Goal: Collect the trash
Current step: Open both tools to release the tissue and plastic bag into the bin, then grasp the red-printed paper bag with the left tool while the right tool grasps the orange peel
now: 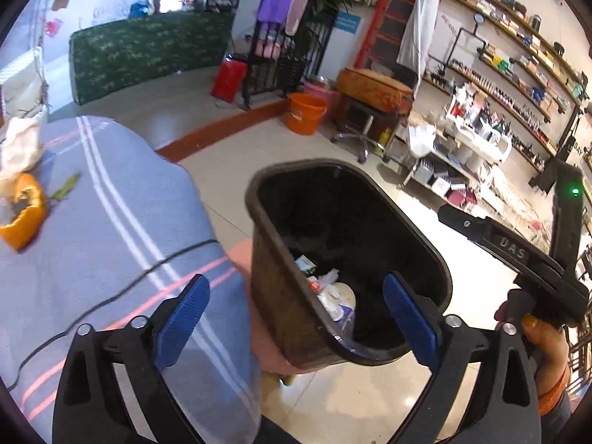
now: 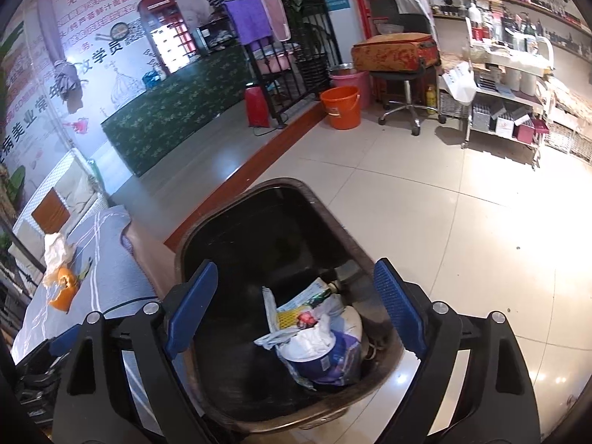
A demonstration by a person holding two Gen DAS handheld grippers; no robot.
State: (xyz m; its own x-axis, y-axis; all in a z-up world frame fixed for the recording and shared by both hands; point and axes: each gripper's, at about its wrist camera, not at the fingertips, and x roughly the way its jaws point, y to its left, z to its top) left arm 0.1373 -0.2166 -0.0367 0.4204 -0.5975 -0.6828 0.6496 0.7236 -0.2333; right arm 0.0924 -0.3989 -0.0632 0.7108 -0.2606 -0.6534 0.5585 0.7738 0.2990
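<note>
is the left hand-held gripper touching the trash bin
Cannot tell. In the left wrist view the left hand-held gripper stands open astride the trash bin, whose near wall lies between its fingers, but no clear gap or contact shows.

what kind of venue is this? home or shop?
Likely a beauty salon or cosmetics shop, not a home: long wall shelves of small bottles and boxes, a white trolley stacked with products, and a promotional wall poster.
</note>
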